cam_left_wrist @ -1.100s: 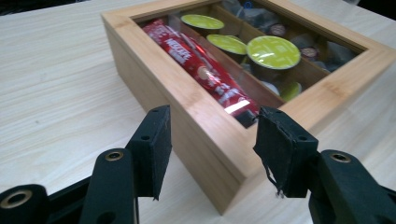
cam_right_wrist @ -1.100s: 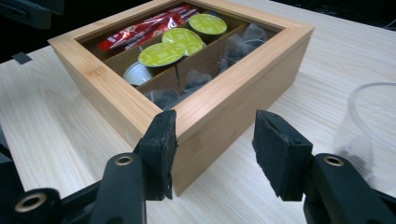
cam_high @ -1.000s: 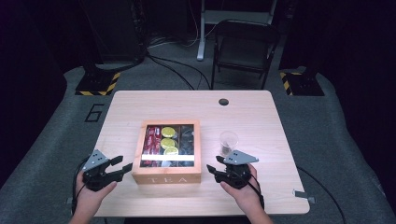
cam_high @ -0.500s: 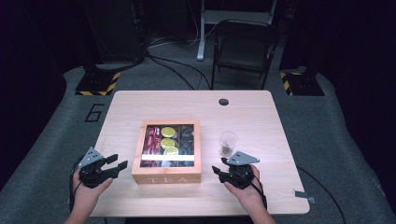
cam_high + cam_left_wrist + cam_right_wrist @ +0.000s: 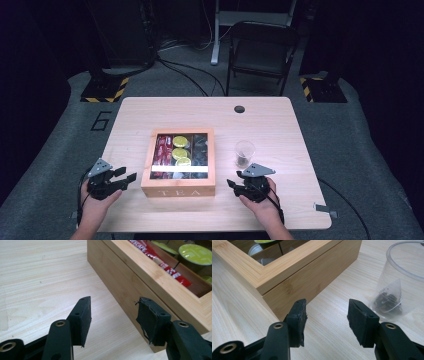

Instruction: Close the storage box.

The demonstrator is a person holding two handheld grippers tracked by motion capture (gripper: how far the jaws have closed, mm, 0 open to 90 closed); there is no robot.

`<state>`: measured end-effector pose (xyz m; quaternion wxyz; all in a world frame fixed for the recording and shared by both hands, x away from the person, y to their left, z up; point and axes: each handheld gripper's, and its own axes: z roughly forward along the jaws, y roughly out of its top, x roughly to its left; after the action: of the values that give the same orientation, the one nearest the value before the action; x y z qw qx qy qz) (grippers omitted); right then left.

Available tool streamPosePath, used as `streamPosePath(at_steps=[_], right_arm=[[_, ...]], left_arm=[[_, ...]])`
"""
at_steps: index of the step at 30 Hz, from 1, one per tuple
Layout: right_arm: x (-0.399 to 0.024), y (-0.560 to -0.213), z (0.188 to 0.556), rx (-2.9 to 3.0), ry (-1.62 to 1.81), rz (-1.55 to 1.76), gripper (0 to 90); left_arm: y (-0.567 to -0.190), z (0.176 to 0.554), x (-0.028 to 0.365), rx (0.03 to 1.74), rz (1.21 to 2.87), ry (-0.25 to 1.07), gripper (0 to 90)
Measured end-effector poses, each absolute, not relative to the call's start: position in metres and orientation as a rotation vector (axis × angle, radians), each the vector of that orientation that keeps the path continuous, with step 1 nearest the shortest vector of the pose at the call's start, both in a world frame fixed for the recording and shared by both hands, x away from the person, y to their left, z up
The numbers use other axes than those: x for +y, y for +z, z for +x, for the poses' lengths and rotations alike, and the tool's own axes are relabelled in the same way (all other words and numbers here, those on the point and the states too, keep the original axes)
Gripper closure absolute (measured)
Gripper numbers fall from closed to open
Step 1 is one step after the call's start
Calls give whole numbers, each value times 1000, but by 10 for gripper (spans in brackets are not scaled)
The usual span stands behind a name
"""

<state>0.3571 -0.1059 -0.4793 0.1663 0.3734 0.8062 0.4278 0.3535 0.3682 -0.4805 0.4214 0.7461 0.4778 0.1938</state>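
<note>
A wooden tea box [image 5: 178,186] with a clear lid stands mid-table, holding red packets [image 5: 160,262], green-topped capsules [image 5: 193,251] and dark sachets. My left gripper [image 5: 129,176] rests open on the table just left of the box; in the left gripper view [image 5: 113,315] its jaws point at the box's left wall [image 5: 130,285], holding nothing. My right gripper [image 5: 231,184] lies open right of the box, its jaws [image 5: 327,315] aimed between the box corner [image 5: 294,287] and a clear plastic cup [image 5: 244,153]. A pyramid tea bag [image 5: 388,300] sits inside the cup [image 5: 404,272].
The light wooden table [image 5: 280,130] has a round cable hole [image 5: 239,109] near its far edge. A black folding chair [image 5: 260,52] stands behind the table. Yellow-black striped floor bases [image 5: 102,92] sit at both far sides.
Both grippers have drawn back toward the table's near edge and slightly outward from the box. Both stayed open; the box and cup have not moved.
</note>
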Motion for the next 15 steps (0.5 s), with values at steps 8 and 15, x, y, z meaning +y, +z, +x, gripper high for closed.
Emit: streamPosePath(at_steps=[8,15], right_arm=[[-107,-482,358,2317,1214,1044,487],[-97,-472,349,2324,1256,962,464]], left_arm=[[-488,360,366,1231,1889,489,442],[-486,356,366,1225,1917,499,429]])
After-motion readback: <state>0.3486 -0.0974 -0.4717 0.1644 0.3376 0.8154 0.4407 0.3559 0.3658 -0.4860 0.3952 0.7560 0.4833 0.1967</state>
